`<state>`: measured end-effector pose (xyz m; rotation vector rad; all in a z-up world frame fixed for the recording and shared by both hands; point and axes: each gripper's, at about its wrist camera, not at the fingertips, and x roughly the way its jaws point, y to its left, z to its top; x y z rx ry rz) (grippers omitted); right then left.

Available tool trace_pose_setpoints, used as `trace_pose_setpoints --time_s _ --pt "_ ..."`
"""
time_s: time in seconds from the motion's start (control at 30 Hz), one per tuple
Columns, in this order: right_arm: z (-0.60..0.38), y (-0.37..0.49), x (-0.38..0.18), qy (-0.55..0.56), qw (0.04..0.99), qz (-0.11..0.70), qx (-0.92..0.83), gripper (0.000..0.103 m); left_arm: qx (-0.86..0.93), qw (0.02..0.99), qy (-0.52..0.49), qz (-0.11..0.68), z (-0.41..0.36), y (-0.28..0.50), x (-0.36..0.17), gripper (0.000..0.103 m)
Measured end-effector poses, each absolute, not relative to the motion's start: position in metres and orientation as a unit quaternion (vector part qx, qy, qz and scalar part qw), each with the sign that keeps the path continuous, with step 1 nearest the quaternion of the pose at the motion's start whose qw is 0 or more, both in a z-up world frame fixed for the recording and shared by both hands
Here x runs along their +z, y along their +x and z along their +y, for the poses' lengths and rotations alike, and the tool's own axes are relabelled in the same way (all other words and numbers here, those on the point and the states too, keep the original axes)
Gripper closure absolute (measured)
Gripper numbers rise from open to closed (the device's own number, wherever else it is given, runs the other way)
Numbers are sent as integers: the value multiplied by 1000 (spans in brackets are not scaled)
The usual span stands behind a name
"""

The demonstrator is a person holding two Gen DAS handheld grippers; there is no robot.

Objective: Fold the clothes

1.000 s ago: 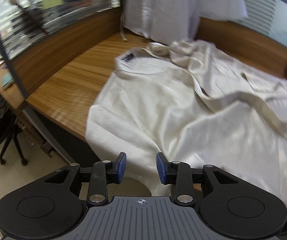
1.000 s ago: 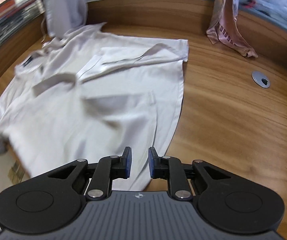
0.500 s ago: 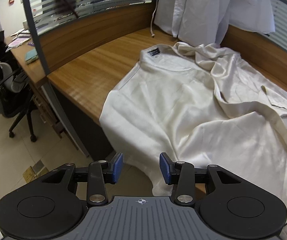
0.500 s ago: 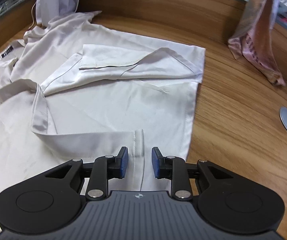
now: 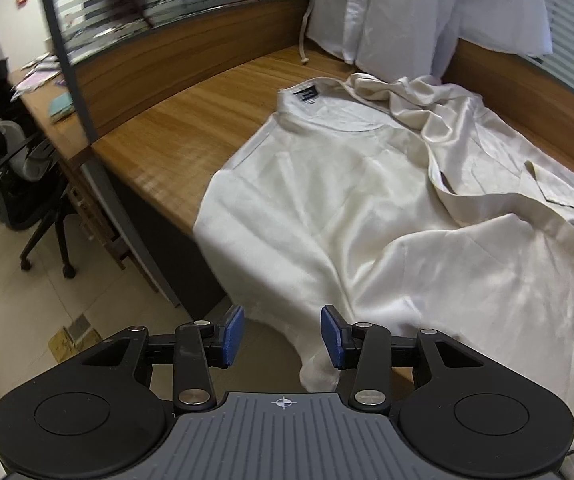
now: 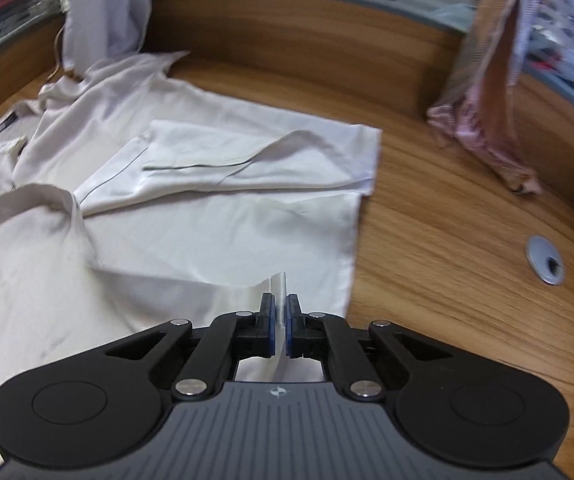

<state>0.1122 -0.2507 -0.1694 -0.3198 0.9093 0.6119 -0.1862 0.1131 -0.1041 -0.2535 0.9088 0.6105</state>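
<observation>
While the right gripper (image 6: 281, 330) has a hem edge, the left gripper (image 5: 282, 336) is not yet on the cloth.

In the left wrist view the cream shirt (image 5: 367, 208) lies spread on the desk (image 5: 191, 128), its near part hanging over the front edge; the left jaws are opening, about half apart, with nothing pressed between the pads, the drooping hem just beside the right pad. In the right wrist view the right jaws are pinched together on a thin raised edge of the shirt's bottom hem, with a sleeve (image 6: 255, 160) lying folded across the body. This looks like the start of a fold: next the left should reach and close on its hem corner, so both can lift together.
</observation>
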Motion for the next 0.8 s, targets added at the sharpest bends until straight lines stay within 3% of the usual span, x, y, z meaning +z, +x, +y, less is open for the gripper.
trace_pose_setpoints --time_s 0.2,0.37,0.5,0.57,0.8 --pt "-270 114 -172 -153 851 436 250 96 254 859 -75 437 124 -154 -97 54" --pt "-285 97 -161 -123 865 429 229 78 218 868 -39 445 137 -126 -96 52" --pt "-293 64 -158 -91 863 441 228 76 180 871 -23 456 152 -102 -103 51" --pt "-293 44 -159 -72 862 449 226 67 162 871 -14 464 161 -88 -109 51" --pt "-267 -12 -165 -31 861 472 186 66 85 884 14 459 192 -36 -110 47"
